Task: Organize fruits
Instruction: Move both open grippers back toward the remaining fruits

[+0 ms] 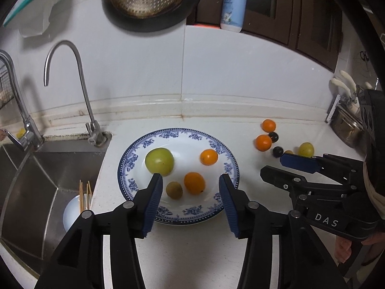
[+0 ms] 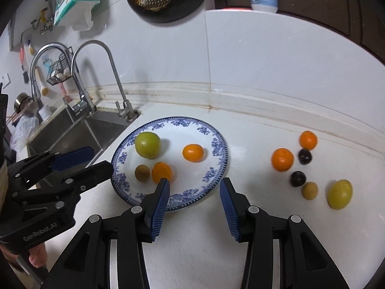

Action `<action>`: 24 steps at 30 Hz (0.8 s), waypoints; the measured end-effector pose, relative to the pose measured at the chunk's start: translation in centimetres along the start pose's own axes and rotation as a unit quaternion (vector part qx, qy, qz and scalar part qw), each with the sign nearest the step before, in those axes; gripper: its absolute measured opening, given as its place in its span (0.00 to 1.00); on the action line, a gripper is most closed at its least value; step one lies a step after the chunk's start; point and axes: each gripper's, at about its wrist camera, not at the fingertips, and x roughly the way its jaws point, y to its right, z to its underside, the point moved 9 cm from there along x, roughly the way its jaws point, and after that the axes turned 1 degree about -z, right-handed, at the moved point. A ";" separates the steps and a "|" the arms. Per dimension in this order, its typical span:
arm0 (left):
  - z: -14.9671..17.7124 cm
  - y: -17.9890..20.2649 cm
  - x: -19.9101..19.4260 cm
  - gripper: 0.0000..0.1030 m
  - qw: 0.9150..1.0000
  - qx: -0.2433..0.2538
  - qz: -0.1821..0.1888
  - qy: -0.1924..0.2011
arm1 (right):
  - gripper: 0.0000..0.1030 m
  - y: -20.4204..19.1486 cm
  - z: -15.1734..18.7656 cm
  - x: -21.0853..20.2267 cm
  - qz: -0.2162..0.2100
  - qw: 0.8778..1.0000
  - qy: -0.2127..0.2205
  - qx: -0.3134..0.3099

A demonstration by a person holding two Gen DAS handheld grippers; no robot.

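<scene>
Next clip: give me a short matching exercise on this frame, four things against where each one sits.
Things:
1. large green fruit
2. two dark plums
3. chopsticks
4. pump bottle

Places:
A. in the small bowl in the sink
B. on the blue-patterned plate
C. on the ledge above the backsplash
D. on the bare counter, right of the plate

Pairs: 1-B, 2-D, 3-A, 4-C

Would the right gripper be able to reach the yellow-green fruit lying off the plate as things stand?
Probably yes: the right gripper is open and empty, and the yellow-green fruit lies exposed on the counter, apart from its neighbours.
</scene>
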 end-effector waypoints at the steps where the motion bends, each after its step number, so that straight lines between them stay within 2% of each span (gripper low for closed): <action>1: -0.1 0.2 -0.3 0.50 1.000 0.002 0.001 0.003 | 0.43 0.1 0.0 -0.3 0.002 1.000 0.002 0.001; 3: -0.2 0.7 -0.7 0.53 1.000 0.006 0.006 0.005 | 0.43 0.4 0.2 -1.1 0.006 1.000 0.006 0.006; 6: -0.4 1.4 -1.4 0.58 1.000 0.013 0.016 0.011 | 0.53 0.9 0.4 -2.0 0.017 1.000 0.013 0.014; 12: -1.1 3.2 -2.4 0.63 0.999 0.037 0.030 0.025 | 0.53 2.4 0.6 -4.5 0.047 0.998 0.034 0.031; 16: -1.5 4.7 -2.7 0.64 0.997 0.051 0.045 0.034 | 0.57 3.7 0.9 -5.9 0.067 0.996 0.046 0.046; 24: -2.0 8.5 -2.4 0.68 0.994 0.069 0.073 0.041 | 0.57 6.8 1.7 -8.6 0.108 0.990 0.064 0.071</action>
